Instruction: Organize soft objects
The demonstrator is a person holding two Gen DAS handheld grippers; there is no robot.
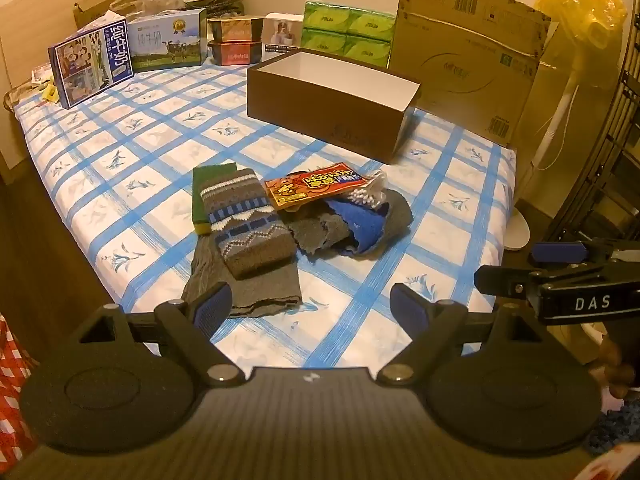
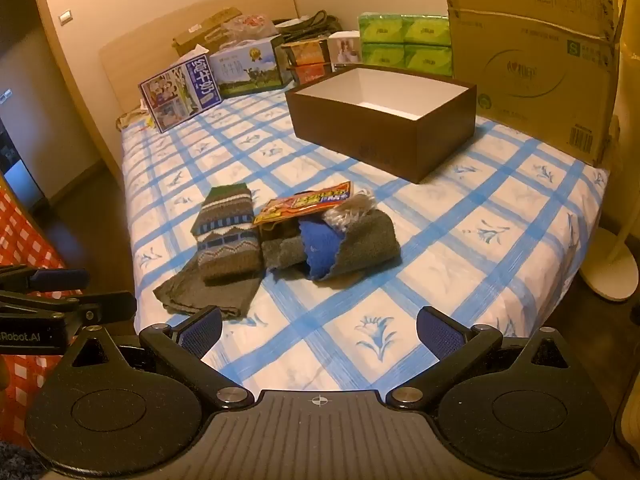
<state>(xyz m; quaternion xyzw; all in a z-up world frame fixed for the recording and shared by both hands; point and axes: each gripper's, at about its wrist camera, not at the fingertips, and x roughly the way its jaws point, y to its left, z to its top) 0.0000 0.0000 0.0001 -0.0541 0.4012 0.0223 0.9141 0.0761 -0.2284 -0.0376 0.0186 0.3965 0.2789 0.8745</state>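
Note:
A pile of soft things lies on the bed: a patterned knit sock (image 1: 246,222) (image 2: 228,236) on a grey cloth (image 1: 256,286) (image 2: 200,292), a green sponge (image 1: 204,196), a grey felt with a blue cloth (image 1: 362,224) (image 2: 320,248), an orange packet (image 1: 314,186) (image 2: 306,204) and a bag of cotton swabs (image 1: 370,196). An open brown box (image 1: 332,100) (image 2: 384,120) stands beyond. My left gripper (image 1: 312,308) is open and empty just before the grey cloth. My right gripper (image 2: 318,332) is open and empty, nearer the bed's edge; it also shows in the left wrist view (image 1: 516,268).
Milk cartons (image 1: 94,66) (image 2: 180,94), green tissue packs (image 1: 346,34) (image 2: 406,46) and a big cardboard box (image 1: 468,56) (image 2: 536,56) line the bed's far side. A fan stand (image 2: 610,264) is on the floor at right. A red checked cloth (image 2: 24,240) hangs at left.

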